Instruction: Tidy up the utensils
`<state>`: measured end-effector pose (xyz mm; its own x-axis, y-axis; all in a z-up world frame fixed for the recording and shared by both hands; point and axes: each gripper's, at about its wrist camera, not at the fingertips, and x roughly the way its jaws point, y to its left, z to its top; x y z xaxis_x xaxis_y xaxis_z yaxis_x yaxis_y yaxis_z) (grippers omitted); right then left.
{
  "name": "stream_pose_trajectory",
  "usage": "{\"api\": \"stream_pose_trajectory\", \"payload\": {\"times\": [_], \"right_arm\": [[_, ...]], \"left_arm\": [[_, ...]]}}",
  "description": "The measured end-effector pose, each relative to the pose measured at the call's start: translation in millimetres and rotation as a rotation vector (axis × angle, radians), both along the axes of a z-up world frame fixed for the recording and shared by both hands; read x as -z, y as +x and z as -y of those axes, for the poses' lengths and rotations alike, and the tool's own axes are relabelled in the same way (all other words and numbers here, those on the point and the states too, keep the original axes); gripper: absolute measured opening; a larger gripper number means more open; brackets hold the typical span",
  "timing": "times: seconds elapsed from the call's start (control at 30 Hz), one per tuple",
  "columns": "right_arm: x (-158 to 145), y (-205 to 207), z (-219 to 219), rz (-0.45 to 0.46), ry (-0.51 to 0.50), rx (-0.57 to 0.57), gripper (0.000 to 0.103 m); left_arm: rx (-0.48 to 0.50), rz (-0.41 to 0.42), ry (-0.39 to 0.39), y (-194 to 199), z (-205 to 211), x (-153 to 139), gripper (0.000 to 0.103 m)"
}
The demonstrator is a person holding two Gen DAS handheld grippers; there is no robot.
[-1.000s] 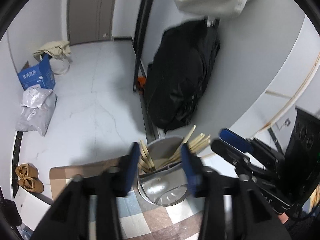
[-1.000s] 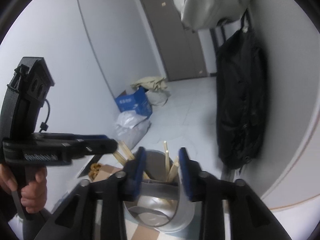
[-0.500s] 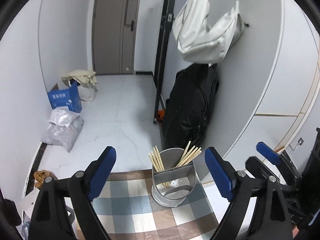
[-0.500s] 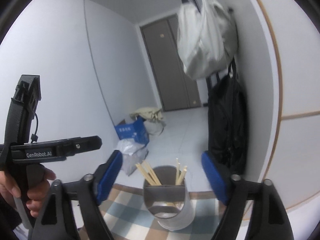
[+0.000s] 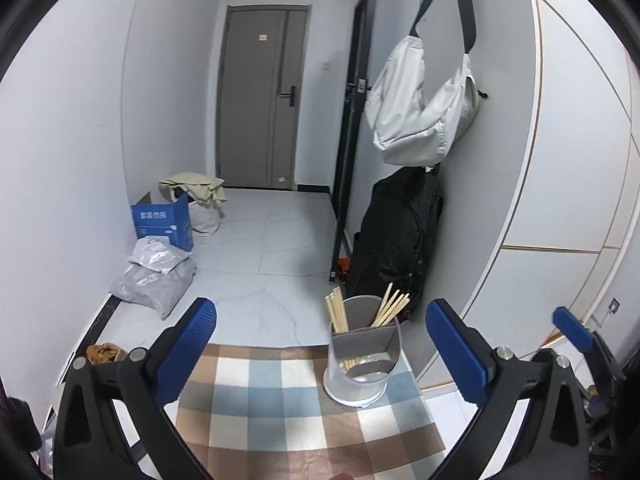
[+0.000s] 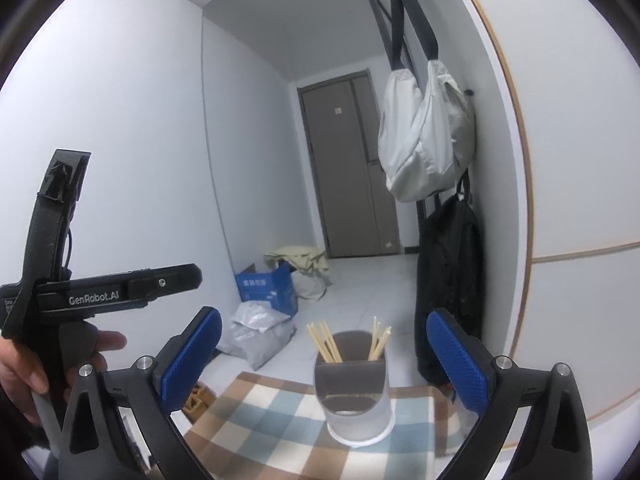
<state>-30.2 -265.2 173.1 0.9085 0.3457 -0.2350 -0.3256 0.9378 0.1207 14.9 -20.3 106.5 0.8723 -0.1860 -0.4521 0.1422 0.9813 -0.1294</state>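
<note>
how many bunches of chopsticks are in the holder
2. One bunch of chopsticks leans in the left compartment of the utensil holder; the other bunch stands in the right compartment. Their lower ends are hidden by the holder's wall, so single sticks cannot be counted.

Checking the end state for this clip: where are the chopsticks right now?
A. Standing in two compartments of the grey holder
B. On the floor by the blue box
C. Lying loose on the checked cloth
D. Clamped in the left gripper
A: the chopsticks stand in two bunches, either side of the divider in the grey holder, and both grippers are open and empty.
</note>
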Motion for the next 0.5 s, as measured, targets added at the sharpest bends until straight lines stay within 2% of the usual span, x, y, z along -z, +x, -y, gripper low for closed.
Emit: {"api": "stream_pose_trajectory", "payload": {"times": [0.23, 0.5], "right_arm": [[17, -30, -4, 0.055, -0.021, 0.019, 0.103], [60, -40, -7, -0.001, -0.018, 0.050, 0.103]], "left_arm": [[-0.028, 0.056, 0.005, -23, -11, 16, 0.102], [-0.066, 0.086, 0.017, -43, -20, 51, 0.102]]}}
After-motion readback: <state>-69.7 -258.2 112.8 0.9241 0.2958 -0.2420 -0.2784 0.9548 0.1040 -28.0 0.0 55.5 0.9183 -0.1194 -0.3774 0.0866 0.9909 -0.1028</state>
